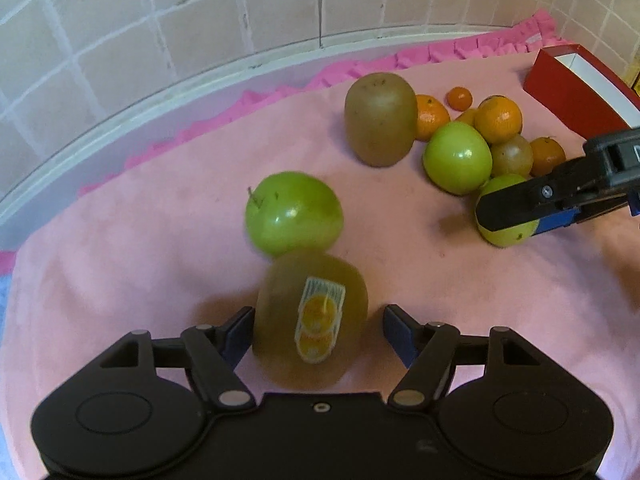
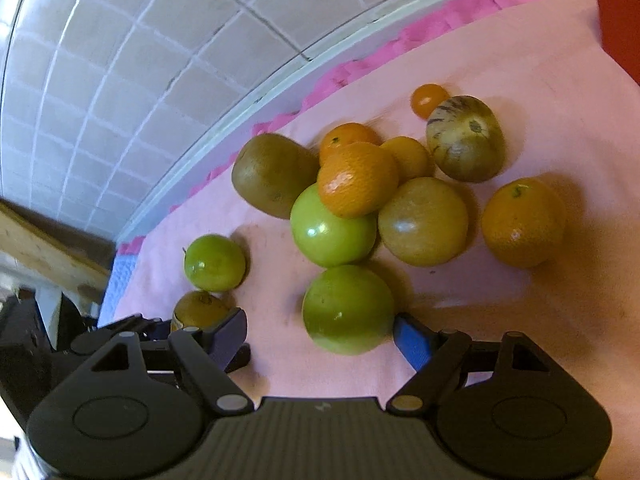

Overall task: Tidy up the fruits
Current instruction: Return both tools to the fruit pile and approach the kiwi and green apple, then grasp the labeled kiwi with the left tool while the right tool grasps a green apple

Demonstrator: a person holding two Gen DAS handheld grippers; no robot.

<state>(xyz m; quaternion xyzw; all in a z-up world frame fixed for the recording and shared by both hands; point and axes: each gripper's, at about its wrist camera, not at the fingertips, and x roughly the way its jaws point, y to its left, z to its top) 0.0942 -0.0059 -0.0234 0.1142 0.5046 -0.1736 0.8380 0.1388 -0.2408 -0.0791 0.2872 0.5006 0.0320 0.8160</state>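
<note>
1. Three green apples (image 2: 330, 226) are sitting on the pink cloth (image 1: 120, 264), plus two kiwis (image 1: 380, 120).
2. The left gripper (image 1: 316, 330) is spread around a blurred, stickered kiwi (image 1: 312, 316).
3. The right gripper (image 2: 320, 330) is gaping around an apple (image 2: 348, 310); the red box (image 1: 568, 92) is cut off.

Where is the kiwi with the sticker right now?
In the left wrist view, the stickered kiwi sits between the open left hand-held gripper's fingers, just in front of a green apple.

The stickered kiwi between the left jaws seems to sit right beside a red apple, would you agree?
Not quite: the apple is green, not red. The left wrist view shows it just beyond the stickered kiwi, which sits between the open left jaws.
</note>
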